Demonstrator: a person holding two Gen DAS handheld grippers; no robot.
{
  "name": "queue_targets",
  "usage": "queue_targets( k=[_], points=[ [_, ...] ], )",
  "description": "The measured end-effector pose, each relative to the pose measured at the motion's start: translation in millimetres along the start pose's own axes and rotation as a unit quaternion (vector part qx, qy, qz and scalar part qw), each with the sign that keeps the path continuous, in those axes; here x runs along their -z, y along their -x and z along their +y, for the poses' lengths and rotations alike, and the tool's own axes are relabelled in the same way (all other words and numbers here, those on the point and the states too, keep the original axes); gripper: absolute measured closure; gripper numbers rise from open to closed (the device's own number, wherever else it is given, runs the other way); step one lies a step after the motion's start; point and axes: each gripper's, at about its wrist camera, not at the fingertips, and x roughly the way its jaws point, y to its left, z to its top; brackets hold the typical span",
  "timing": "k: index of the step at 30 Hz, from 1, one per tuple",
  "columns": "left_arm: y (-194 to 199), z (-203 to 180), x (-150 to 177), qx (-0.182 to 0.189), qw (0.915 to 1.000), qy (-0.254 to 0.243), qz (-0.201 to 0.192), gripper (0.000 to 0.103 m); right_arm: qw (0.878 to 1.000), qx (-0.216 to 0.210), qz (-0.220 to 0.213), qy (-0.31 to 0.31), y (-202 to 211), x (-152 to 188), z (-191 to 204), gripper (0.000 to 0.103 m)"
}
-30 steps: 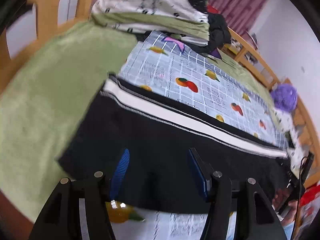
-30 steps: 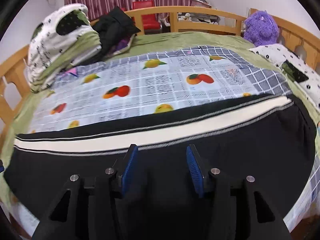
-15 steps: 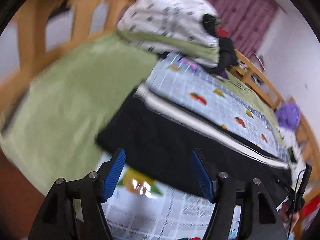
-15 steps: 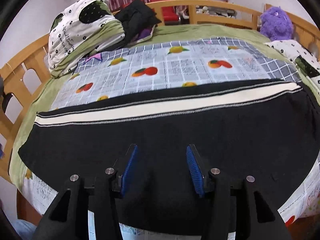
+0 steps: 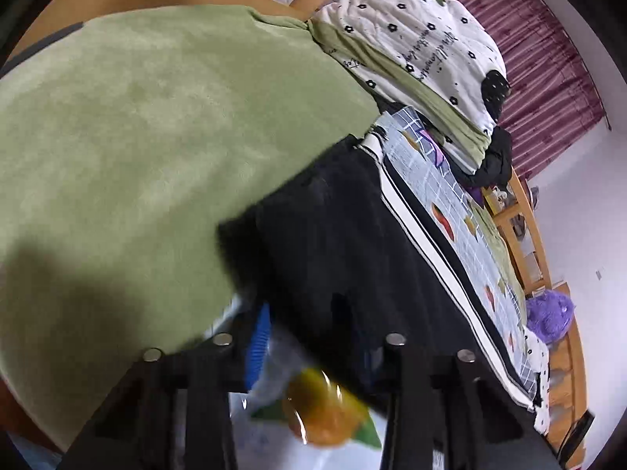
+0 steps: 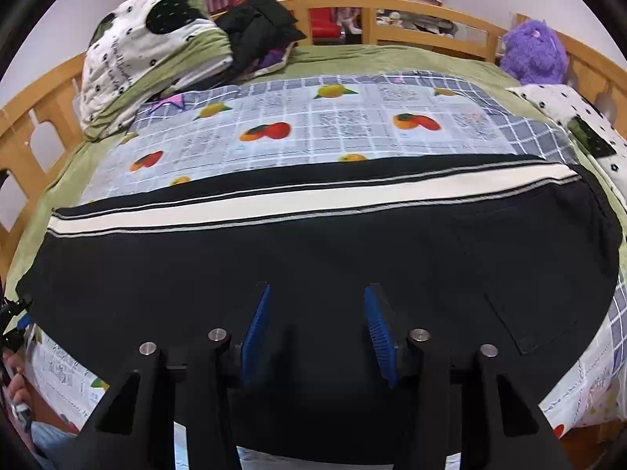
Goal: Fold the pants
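Observation:
Black pants (image 6: 313,258) with a white side stripe (image 6: 313,199) lie flat across the fruit-print sheet (image 6: 333,129) on the bed. My right gripper (image 6: 317,325) is open and empty, above the pants' near middle. In the left wrist view the pants (image 5: 352,258) run off to the right. My left gripper (image 5: 313,352) is open at the pants' near left corner. Its left pad (image 5: 256,346) shows blue; the right pad is hidden by the black cloth. The view is blurred.
A green blanket (image 5: 137,137) covers the bed's left side. A folded white and green quilt (image 6: 149,51) and dark clothes (image 6: 258,31) lie at the far left. A purple plush (image 6: 535,55) sits far right. A wooden rail (image 6: 411,8) rings the bed.
My left gripper has swung left and down to the pants' left corner, and the cloth now covers its right pad. My right gripper has drawn back slightly and stays open.

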Motion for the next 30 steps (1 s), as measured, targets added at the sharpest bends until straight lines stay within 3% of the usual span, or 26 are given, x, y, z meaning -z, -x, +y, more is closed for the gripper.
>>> queue_targets(
  k=[7,11,15,18,21,25,27,30],
  points=[
    [-4,6,-11,0.018,0.9993,0.026,-0.017,0.084,1.0,0.012,-0.006,-0.018,0,9,-25,0.061],
    [1,-4,-10,-0.005,0.9994,0.012,-0.032,0.087,1.0,0.013,-0.01,0.009,8,21,-32,0.063],
    [7,-14,-13,-0.017,0.999,0.013,-0.04,0.094,0.999,-0.001,-0.042,0.012,30,21,-43,0.063],
    [32,-48,-11,-0.018,0.9965,-0.028,-0.076,0.096,0.999,-0.03,-0.039,0.007,41,17,-54,0.063],
    [59,-111,-1,-0.012,0.9869,-0.114,-0.114,0.096,0.997,-0.049,-0.047,-0.026,49,19,-77,0.063],
    [81,-200,34,0.01,0.9641,-0.226,-0.139,0.096,0.995,-0.067,-0.04,-0.056,53,25,-103,0.063],
    [78,-248,58,0.039,0.9556,-0.268,-0.116,0.096,0.996,-0.054,-0.049,-0.049,59,31,-109,0.063],
    [63,-295,89,0.081,0.9499,-0.295,-0.063,0.096,0.997,-0.023,-0.062,-0.038,66,43,-124,0.063]
  ],
)
